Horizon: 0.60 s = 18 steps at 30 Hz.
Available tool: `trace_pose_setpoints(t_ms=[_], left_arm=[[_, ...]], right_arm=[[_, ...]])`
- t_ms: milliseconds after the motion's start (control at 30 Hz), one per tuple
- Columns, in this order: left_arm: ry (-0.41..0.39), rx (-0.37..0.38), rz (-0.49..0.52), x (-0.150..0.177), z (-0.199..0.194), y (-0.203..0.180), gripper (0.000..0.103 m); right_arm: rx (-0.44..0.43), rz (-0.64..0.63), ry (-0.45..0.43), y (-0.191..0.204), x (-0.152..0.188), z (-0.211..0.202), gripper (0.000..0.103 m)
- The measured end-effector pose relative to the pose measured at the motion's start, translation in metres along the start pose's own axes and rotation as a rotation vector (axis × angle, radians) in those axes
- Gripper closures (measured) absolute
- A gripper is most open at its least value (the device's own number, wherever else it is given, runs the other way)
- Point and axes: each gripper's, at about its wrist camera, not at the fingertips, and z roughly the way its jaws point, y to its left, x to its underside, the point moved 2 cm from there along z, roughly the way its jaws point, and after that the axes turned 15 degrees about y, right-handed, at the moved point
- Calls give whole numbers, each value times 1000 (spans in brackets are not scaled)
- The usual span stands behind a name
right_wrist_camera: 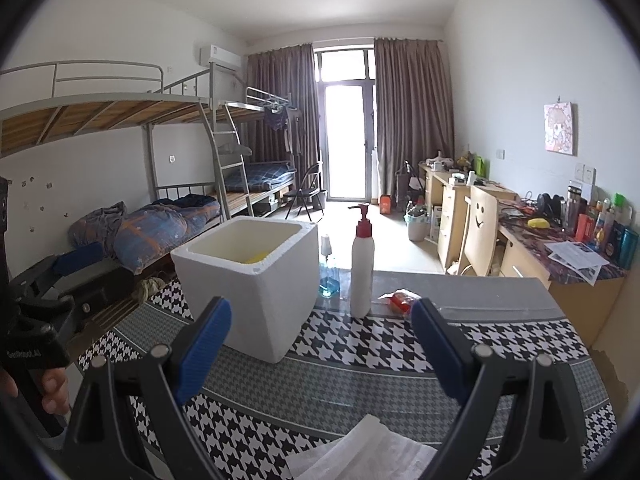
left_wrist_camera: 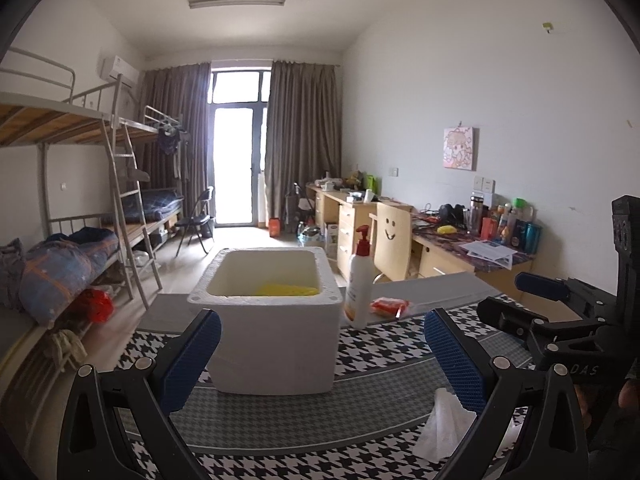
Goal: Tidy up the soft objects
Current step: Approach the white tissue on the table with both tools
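A white foam box (left_wrist_camera: 276, 320) (right_wrist_camera: 250, 284) stands on the houndstooth-patterned table, with a yellow soft item (left_wrist_camera: 286, 290) (right_wrist_camera: 256, 258) lying inside. A white cloth (left_wrist_camera: 450, 426) (right_wrist_camera: 360, 454) lies on the table near me, under the right side of my left gripper and just below my right gripper. A small red-orange packet (left_wrist_camera: 388, 306) (right_wrist_camera: 402, 300) rests beyond the pump bottle. My left gripper (left_wrist_camera: 320, 354) is open and empty in front of the box. My right gripper (right_wrist_camera: 320, 344) is open and empty too, also seen at the right of the left wrist view (left_wrist_camera: 520, 304).
A white pump bottle (left_wrist_camera: 359, 280) (right_wrist_camera: 362, 264) with a red top stands right of the box. A small blue-liquid spray bottle (right_wrist_camera: 329, 268) is behind it. Bunk beds (right_wrist_camera: 160, 200) line the left wall, desks (right_wrist_camera: 560, 256) and a chair the right.
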Motion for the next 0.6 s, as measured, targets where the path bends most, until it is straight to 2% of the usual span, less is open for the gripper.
trace_pose_setpoints(t_ms=[600], left_arm=[[28,48,20,11,12,-10,1]], right_arm=[[37,26,20,-4,14,1,9]])
